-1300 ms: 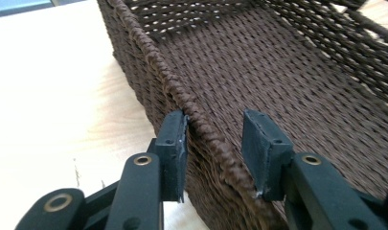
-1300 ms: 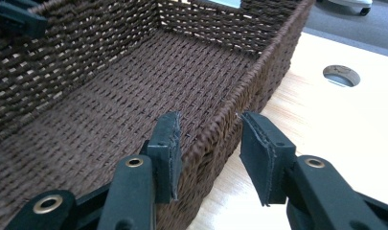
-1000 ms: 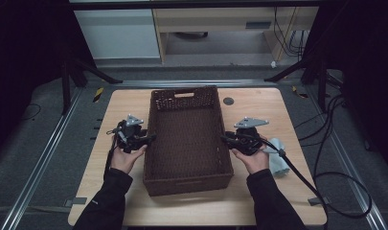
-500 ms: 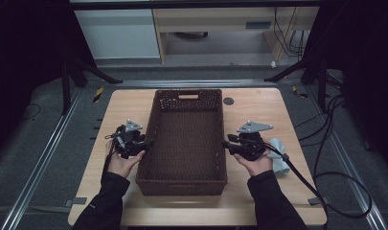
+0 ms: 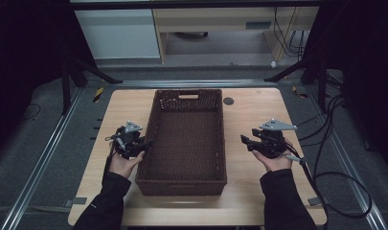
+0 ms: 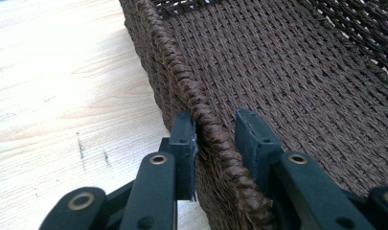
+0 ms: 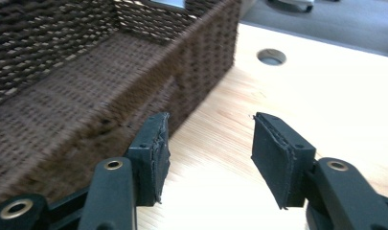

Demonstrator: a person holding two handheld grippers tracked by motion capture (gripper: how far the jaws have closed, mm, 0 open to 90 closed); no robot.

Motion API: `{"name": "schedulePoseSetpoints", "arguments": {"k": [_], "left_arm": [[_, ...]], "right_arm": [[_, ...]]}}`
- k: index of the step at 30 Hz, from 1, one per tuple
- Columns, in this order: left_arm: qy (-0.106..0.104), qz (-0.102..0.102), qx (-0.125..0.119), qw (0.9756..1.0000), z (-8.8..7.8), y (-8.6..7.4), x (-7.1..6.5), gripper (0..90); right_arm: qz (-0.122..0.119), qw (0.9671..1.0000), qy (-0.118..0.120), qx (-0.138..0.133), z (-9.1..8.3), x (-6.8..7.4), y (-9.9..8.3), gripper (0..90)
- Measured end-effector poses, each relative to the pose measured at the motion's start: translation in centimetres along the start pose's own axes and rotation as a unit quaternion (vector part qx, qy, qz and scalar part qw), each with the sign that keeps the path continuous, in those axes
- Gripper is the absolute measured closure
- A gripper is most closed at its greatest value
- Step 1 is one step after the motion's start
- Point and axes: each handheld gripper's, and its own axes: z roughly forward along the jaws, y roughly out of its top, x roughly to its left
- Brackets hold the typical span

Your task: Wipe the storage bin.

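The step in hand looks like shifting the wicker basket, which stands lengthwise in the middle of the tabletop, its near end just short of the front edge. The left gripper has just been closing, its fingers straddling the basket's left rim with a sliver of gap remaining. The right gripper has just been opening, its fingers apart and empty over bare tabletop beside the right wall; next it should probably re-seat on that rim.
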Motion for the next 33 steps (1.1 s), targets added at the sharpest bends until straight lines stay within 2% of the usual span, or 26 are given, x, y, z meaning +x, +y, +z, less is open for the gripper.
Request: {"name": "schedulePoseSetpoints", "arguments": {"k": [8,20,29,33], "left_arm": [[-0.001,0.003,0.008,1.0000,-0.3,0.0,0.7,70.9],[0.004,0.011,0.014,0.9998,-0.6,-0.2,1.0,71.4],[-0.001,0.011,0.013,0.9998,-0.5,-0.1,1.2,71.3],[-0.004,0.011,0.013,0.9999,-0.4,-0.1,1.4,71.2]], "right_arm": [[0.012,0.9994,-0.025,0.018,-0.4,-1.6,-1.3,42.2],[0.033,0.9980,-0.051,0.020,-1.6,-3.5,-2.8,38.2],[0.051,0.9953,-0.080,0.021,-2.8,-5.1,-4.1,37.9],[0.061,0.9932,-0.094,0.031,-3.3,-5.9,-5.3,38.4]]}}
